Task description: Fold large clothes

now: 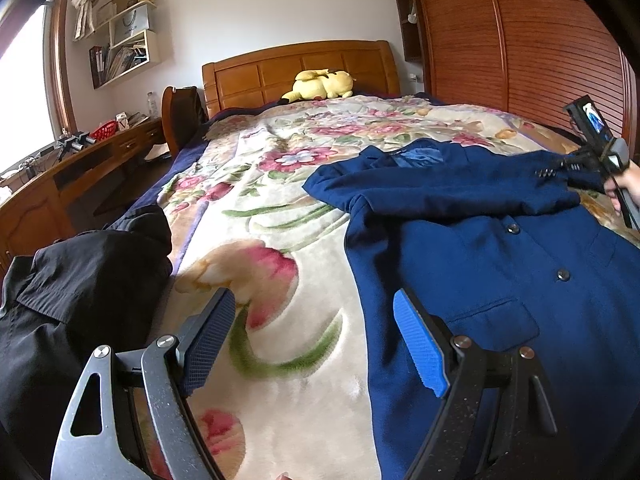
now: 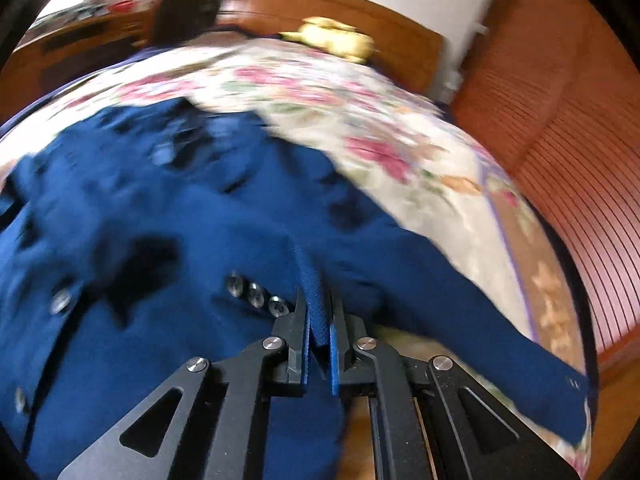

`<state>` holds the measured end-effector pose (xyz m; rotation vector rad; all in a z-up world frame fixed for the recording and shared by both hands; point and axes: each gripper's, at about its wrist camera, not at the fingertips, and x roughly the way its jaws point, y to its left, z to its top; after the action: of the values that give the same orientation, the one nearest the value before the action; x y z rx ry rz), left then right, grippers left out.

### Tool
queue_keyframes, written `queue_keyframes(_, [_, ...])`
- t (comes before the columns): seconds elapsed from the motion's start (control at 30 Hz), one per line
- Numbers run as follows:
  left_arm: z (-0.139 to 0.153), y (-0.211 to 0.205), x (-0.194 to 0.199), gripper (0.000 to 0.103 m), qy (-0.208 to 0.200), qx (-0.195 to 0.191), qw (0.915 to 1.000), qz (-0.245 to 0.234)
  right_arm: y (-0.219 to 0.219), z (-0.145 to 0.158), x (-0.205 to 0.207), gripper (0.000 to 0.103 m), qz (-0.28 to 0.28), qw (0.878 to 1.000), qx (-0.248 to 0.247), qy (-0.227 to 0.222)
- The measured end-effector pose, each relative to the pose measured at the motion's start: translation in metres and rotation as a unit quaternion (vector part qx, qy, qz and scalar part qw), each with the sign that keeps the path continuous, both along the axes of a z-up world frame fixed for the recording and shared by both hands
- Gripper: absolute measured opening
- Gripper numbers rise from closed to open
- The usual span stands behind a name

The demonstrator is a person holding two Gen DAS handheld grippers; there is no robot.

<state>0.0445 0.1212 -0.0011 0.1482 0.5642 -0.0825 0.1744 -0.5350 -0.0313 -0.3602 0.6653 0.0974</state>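
A dark blue blazer [image 1: 500, 248] lies front up on the floral bed blanket [image 1: 280, 184], on the bed's right half. One sleeve [image 1: 440, 188] is folded across its chest. In the right wrist view the blazer [image 2: 180, 220] fills the left and middle. My right gripper [image 2: 318, 300] is shut on a fold of sleeve cloth just beside the cuff buttons [image 2: 256, 294]. The left wrist view shows that gripper [image 1: 570, 165] at the sleeve's end, with a hand [image 1: 624, 184] on it. My left gripper [image 1: 316, 304] hovers open over the blanket at the blazer's left edge, holding nothing.
A black garment [image 1: 80, 280] is heaped at the bed's left edge. A yellow plush toy [image 1: 324, 84] lies by the wooden headboard [image 1: 300, 64]. A wooden wardrobe [image 1: 520, 40] stands along the right, and a desk [image 1: 80, 156] with a chair along the left.
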Motion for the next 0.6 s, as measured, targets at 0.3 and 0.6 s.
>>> queue_keyframes(0.3, [-0.001, -0.014, 0.006, 0.082, 0.001, 0.003, 0.9999, -0.01, -0.02, -0.004, -0.01, 0.058, -0.005, 0.999, 0.048, -0.021])
queue_keyframes(0.6, [0.002, -0.027, 0.033, 0.082, 0.024, -0.009, 0.9995, -0.02, -0.008, -0.048, -0.031, 0.058, 0.094, 0.993, 0.074, 0.002])
